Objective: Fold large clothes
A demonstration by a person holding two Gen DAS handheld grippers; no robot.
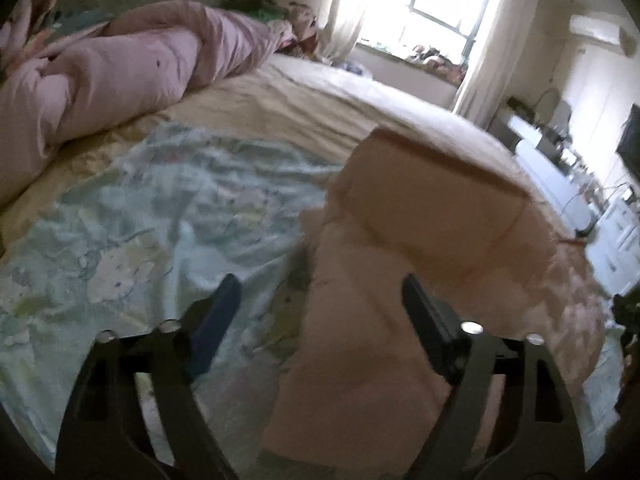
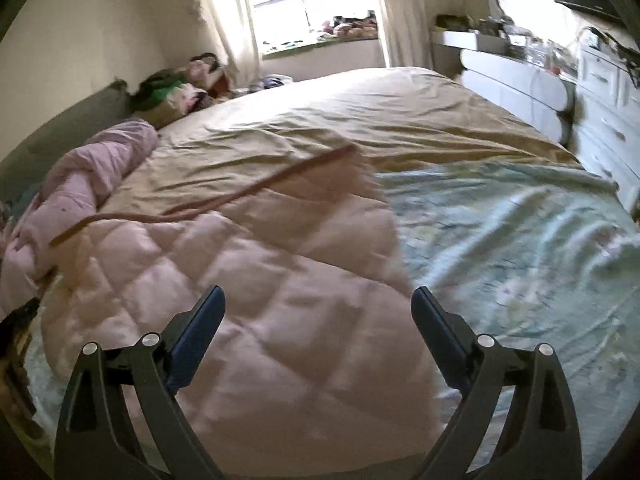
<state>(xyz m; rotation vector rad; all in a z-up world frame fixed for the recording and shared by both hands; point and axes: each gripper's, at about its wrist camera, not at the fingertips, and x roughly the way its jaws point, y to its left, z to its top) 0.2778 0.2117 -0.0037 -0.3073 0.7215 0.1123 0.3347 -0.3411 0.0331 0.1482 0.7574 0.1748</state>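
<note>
Blurred pink quilt (image 2: 248, 304), lower edge cropped

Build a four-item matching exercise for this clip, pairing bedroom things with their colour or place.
Things:
1. quilted padded garment
2. patterned bedsheet
3. rolled-up duvet
4. plain bed cover

Descriptions:
A. lilac, bundled by the headboard
B. pale pink, lying under both open grippers
C. tan, spread toward the window
D. light blue-green, beneath the garment

Pairs: 1-B, 2-D, 3-A, 4-C. The left gripper and right gripper grip nothing.
</note>
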